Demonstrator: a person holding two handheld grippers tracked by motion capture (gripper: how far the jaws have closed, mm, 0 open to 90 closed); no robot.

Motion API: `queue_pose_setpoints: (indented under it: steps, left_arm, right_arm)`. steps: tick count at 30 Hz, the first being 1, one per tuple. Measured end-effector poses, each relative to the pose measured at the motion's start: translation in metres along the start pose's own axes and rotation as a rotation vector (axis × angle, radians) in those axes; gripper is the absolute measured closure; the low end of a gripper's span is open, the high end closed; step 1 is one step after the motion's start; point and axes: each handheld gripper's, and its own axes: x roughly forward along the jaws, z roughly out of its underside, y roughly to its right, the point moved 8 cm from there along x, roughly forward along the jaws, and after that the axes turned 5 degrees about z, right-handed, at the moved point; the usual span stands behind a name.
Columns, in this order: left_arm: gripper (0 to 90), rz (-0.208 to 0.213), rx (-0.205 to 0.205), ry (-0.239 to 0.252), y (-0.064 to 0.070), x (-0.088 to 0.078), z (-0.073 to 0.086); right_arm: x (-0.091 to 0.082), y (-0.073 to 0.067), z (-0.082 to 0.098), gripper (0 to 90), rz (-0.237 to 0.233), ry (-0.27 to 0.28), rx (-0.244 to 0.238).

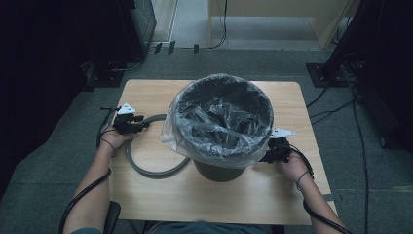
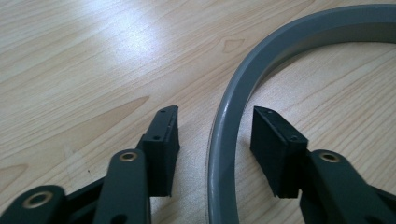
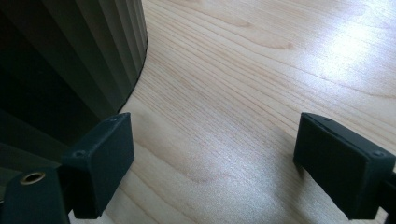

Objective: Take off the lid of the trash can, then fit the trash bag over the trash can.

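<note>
A dark ribbed waste bin (image 1: pixel 219 170) stands mid-table, lined with a clear plastic bag (image 1: pixel 171 130) that drapes over its rim. A grey plastic ring (image 1: pixel 157 171) lies flat on the table to the bin's left, partly under it. My left gripper (image 1: pixel 141 122) sits at the ring's far left arc. In the left gripper view the ring (image 2: pixel 224 140) runs between the jaws of this gripper (image 2: pixel 215 114), with a gap on each side, so the pads do not press on it. My right gripper (image 1: pixel 265 157) rests low by the bin's right side. It (image 3: pixel 215 140) is open, with bare wood between its jaws and the bin wall (image 3: pixel 93 56) to its left.
The wooden table (image 1: pixel 219 202) has free surface in front of the bin and along its right edge. Dark equipment stands on the floor at both sides, and cables (image 1: pixel 336 109) run over the grey carpet at the right. A pale wooden frame stands beyond the table.
</note>
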Motion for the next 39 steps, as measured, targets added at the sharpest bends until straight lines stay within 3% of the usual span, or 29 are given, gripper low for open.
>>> queue_pose_setpoints:
  steps: [15, 24, 33, 39]
  left_arm:
    - [71.5, -0.021, -0.035, 0.009, 0.000, -0.008, 0.006]
    - [75.8, -0.034, -0.053, 0.012, -0.007, -0.022, 0.017]
    - [77.1, -0.052, -0.068, -0.001, -0.009, -0.026, 0.019]
    - [78.0, -0.050, -0.147, -0.005, -0.012, -0.028, 0.019]
  right_arm:
    - [0.000, 0.000, 0.000, 12.1, 0.004, -0.001, 0.003]
    - [0.000, 0.000, 0.000, 12.0, 0.004, -0.001, 0.004]
    - [0.000, 0.000, 0.000, 11.9, 0.008, -0.001, 0.007]
    - [0.000, 0.000, 0.000, 12.0, 0.008, -0.002, 0.007]
